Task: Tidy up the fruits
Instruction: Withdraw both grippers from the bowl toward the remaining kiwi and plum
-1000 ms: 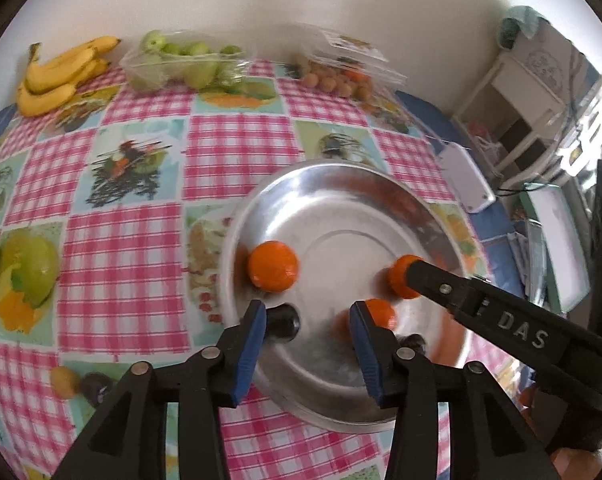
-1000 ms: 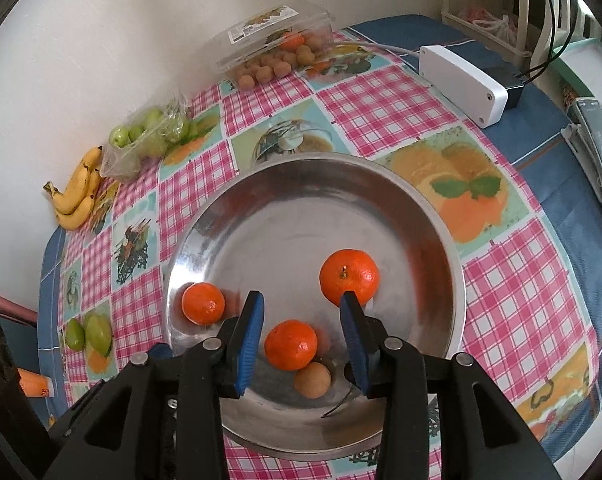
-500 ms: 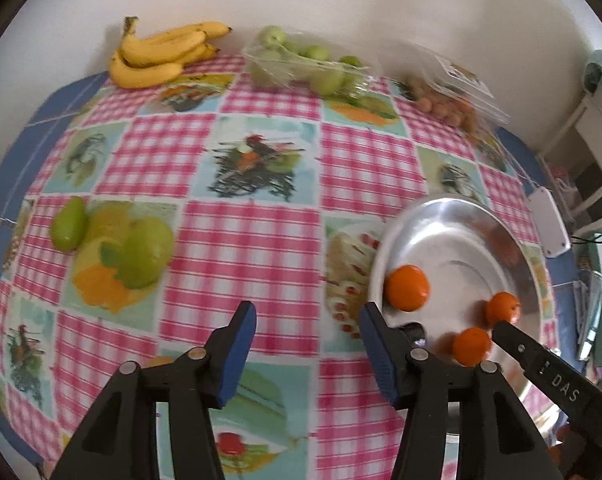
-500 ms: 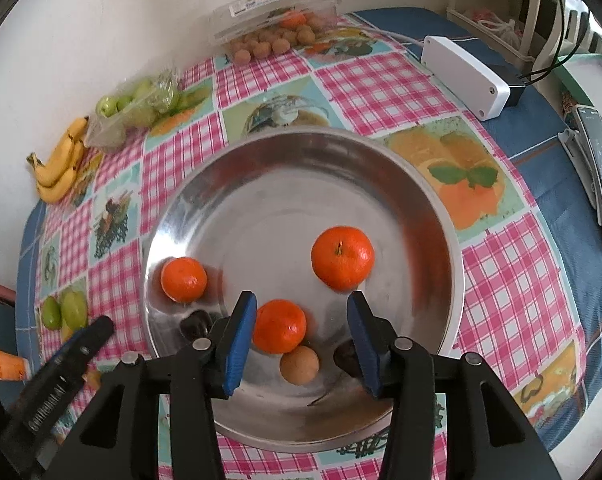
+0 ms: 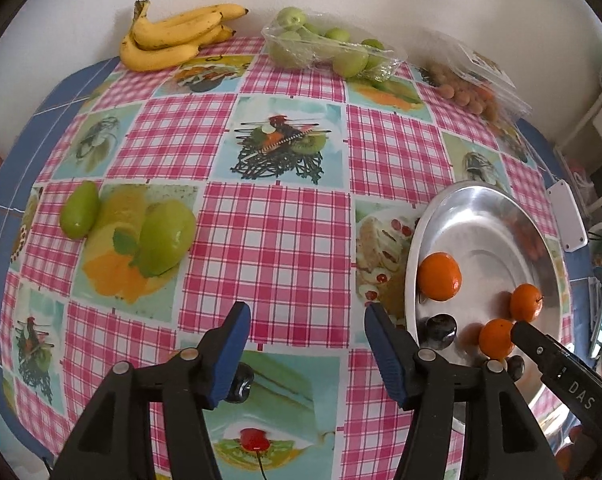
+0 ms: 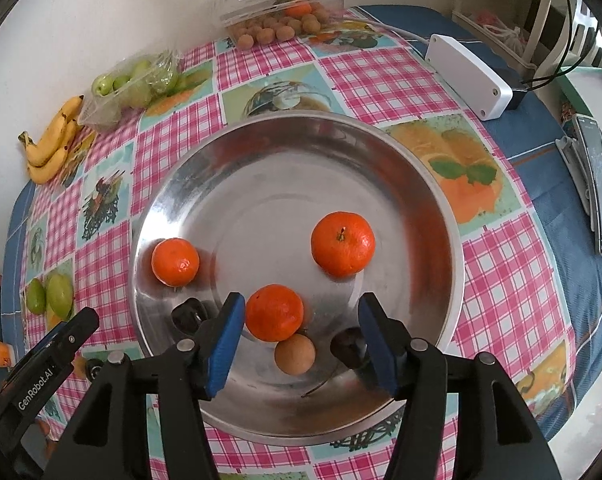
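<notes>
since a second ago the left tongs (image 5: 305, 316) have swung off the plate (image 6: 441, 216) to hover over bare checked counter (image 5: 277, 240) to its left, jaws just widened and released, nothing between them. the right tongs (image 6: 301, 312) hang over the plate's near edge, jaws just spread too, gripping nothing; the nearest orange (image 6: 274, 312) sits loose between the pads.

risk, as i judge it: the round fruit could roll on the slick metal if a pad nudges it, and the small brown fruit (image 6: 294, 354) just behind that orange could get knocked or pinched along with it.

count: on the plate, three oranges, one brown fruit, two dark fruits. left of the plate: two green mangoes (image 5: 165, 236), one dark fruit (image 5: 241, 378) by the left tongs. beyond the plate at the wall: one banana bunch (image 5: 173, 38), one bag of green fruit (image 5: 333, 50), one clear box of brown fruit (image 6: 281, 4).
</notes>
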`<action>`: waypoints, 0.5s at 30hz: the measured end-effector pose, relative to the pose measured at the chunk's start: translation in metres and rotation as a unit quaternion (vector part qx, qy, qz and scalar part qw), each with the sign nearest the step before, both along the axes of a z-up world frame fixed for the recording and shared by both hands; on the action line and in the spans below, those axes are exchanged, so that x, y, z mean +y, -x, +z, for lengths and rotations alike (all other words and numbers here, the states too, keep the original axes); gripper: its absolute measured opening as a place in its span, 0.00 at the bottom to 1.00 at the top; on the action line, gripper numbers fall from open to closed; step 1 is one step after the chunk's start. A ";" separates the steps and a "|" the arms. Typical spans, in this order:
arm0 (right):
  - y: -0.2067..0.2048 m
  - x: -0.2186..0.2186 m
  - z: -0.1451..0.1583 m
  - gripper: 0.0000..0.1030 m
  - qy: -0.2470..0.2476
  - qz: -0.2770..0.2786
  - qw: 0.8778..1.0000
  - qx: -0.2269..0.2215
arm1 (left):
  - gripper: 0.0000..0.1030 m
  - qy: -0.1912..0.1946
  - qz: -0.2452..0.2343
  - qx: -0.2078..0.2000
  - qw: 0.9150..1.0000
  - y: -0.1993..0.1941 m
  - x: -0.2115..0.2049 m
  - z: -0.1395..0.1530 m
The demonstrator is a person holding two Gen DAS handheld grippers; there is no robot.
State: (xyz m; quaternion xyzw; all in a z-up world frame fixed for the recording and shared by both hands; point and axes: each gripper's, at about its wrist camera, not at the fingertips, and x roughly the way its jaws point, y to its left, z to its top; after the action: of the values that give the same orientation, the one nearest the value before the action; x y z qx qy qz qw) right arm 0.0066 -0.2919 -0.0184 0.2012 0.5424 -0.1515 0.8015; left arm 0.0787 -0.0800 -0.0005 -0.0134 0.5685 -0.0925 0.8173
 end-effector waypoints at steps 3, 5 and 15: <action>0.000 0.000 0.000 0.63 -0.001 -0.002 1.000 -0.001 | 0.72 -0.002 0.007 0.004 1.000 -0.001 0.002 -0.002; -0.001 0.001 0.000 0.69 0.000 0.000 1.000 -0.002 | 0.75 -0.003 0.013 0.008 1.000 -0.002 0.005 -0.003; -0.003 0.003 -0.001 0.73 0.000 0.004 1.000 0.001 | 0.84 -0.013 0.030 0.023 0.999 -0.006 0.013 -0.009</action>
State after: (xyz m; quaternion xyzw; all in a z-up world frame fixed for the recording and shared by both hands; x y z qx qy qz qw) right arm 0.0100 -0.2892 -0.0196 0.1986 0.5442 -0.1482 0.8015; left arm 0.0842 -0.0671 -0.0096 -0.0219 0.5876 -0.0601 0.8066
